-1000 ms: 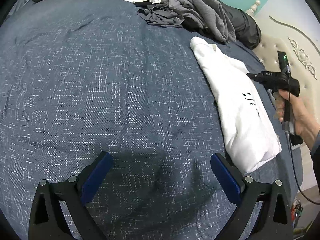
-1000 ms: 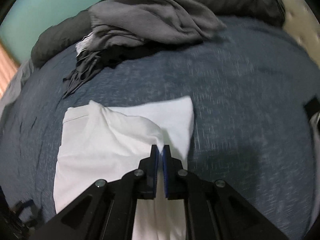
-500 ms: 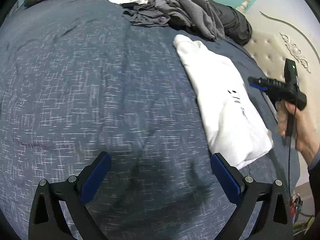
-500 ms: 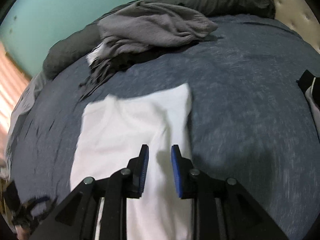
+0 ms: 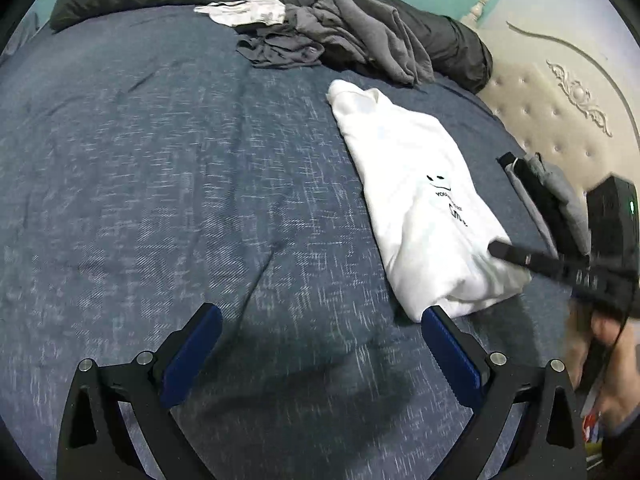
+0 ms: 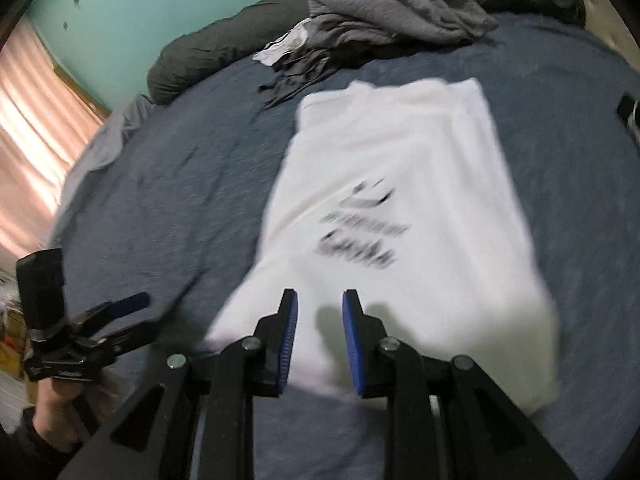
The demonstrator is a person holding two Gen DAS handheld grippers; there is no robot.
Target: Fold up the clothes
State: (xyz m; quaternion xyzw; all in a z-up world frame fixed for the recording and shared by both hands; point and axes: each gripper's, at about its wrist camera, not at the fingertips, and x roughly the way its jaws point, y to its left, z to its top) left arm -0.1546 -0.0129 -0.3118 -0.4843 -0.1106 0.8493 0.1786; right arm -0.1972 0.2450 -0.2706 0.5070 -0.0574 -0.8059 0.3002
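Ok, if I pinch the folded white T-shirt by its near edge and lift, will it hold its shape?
Probably not. The folded white T-shirt is thin, soft cloth with rumpled layers at the near edge, so it would likely droop and its folds open. It looks light, so it should slide easily on the blue bedspread. The right gripper, open above it, might catch only the top layer.

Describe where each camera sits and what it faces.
Left wrist: on the left gripper, angled down over the blue bedspread; its open fingers show, the right gripper at right.
Right wrist: on the right gripper, over the white T-shirt; the left gripper at left.
Shared: T-shirt, grey clothes pile.
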